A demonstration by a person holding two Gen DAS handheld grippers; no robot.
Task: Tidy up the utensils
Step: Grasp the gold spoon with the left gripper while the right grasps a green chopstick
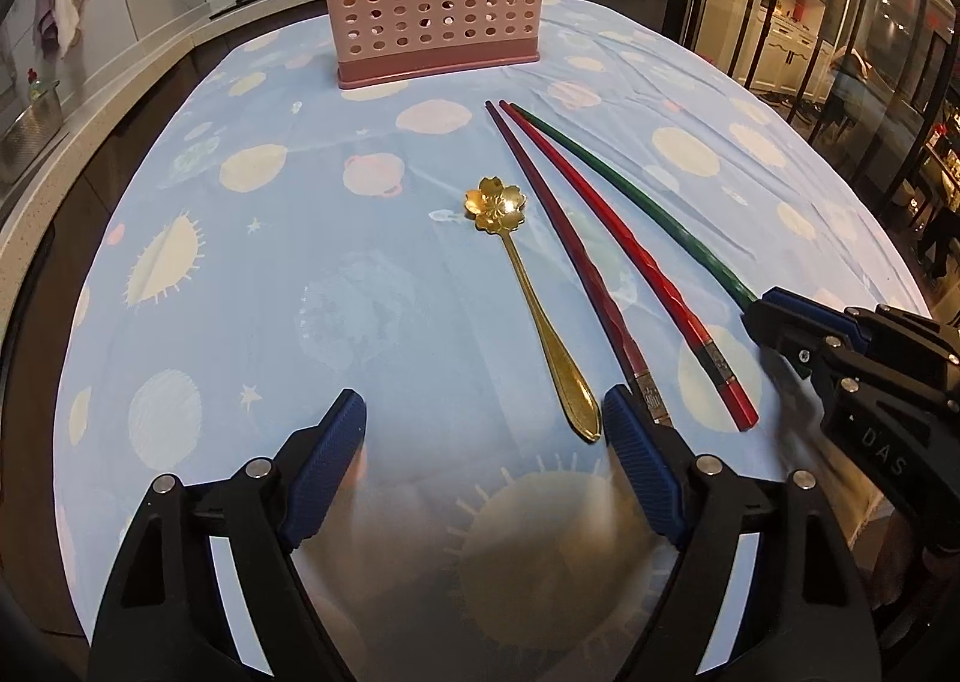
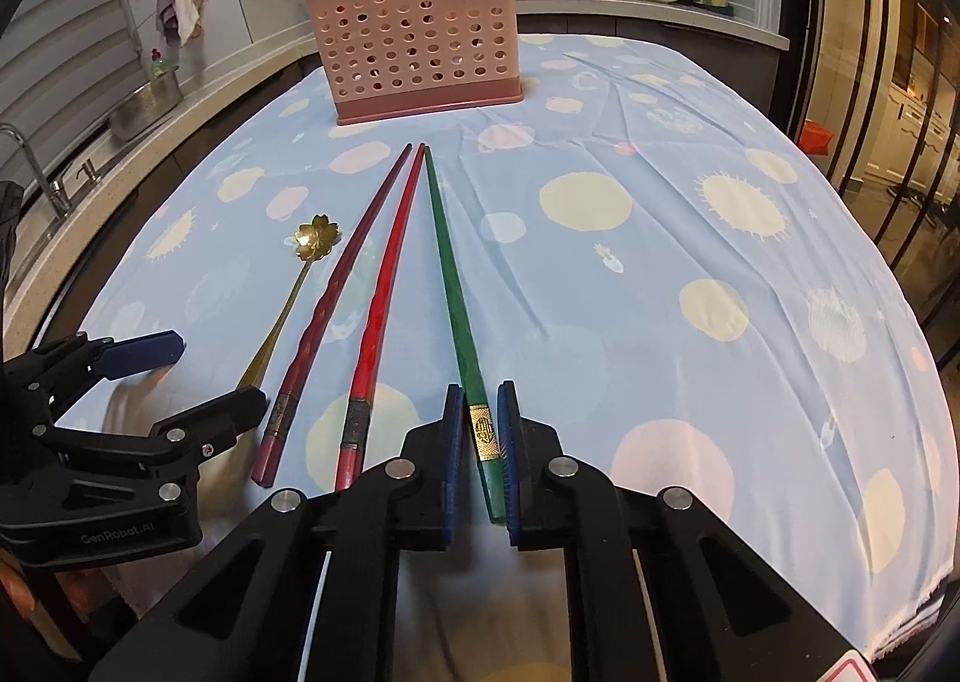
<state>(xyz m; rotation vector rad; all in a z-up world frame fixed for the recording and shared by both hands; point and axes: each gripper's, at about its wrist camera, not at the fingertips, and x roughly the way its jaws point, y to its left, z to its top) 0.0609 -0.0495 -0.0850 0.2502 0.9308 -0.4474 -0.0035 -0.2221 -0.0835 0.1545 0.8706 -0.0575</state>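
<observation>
The right claw is nearly closed, its blue pads flanking the green chopstick at its gold-banded end; whether they actually pinch it, I cannot tell. The left claw is spread wide above the tabletop, its right pad beside the gold spoon and dark red chopstick. The red chopstick lies between. Only the right view shows utensils standing in the pink holder.

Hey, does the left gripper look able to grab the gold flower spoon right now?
Probably yes: the left gripper is open, the gold flower spoon lies bare just ahead, its handle tip near the right jaw, and nothing covers it.
</observation>
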